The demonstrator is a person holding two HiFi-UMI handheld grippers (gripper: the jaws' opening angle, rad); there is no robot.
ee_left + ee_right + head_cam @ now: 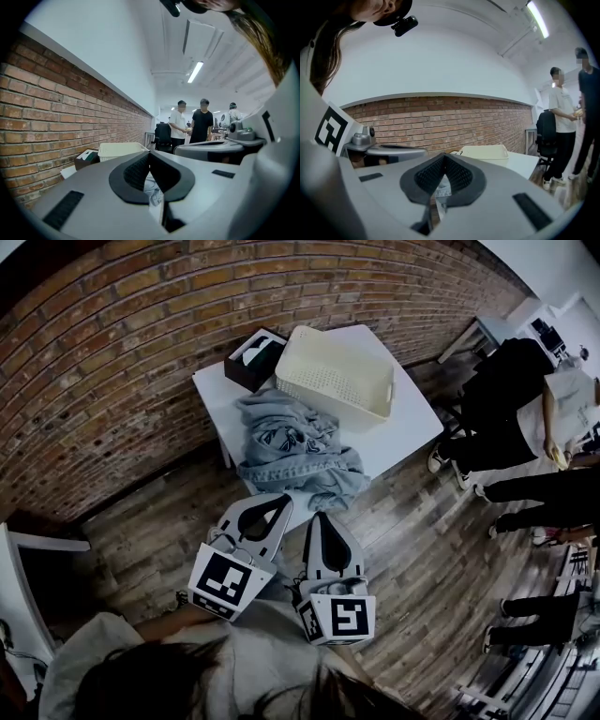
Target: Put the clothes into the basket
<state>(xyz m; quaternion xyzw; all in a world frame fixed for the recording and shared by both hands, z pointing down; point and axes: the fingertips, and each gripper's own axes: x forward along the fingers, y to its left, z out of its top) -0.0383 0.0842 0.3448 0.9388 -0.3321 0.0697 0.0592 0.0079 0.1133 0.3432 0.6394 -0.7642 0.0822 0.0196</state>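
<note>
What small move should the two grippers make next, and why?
Probably open both grippers' jaws and ease forward onto the grey clothes: the left gripper and right gripper are shut and empty, just short of them, and they lie on the table beside the basket.

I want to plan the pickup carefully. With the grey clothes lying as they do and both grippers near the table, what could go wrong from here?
1. The clothes hang over the near edge of the table; a nudge from the shut left gripper or right gripper might slide them off.
2. The pile looks tangled, so lifting one part may drag the rest against the basket.
</note>
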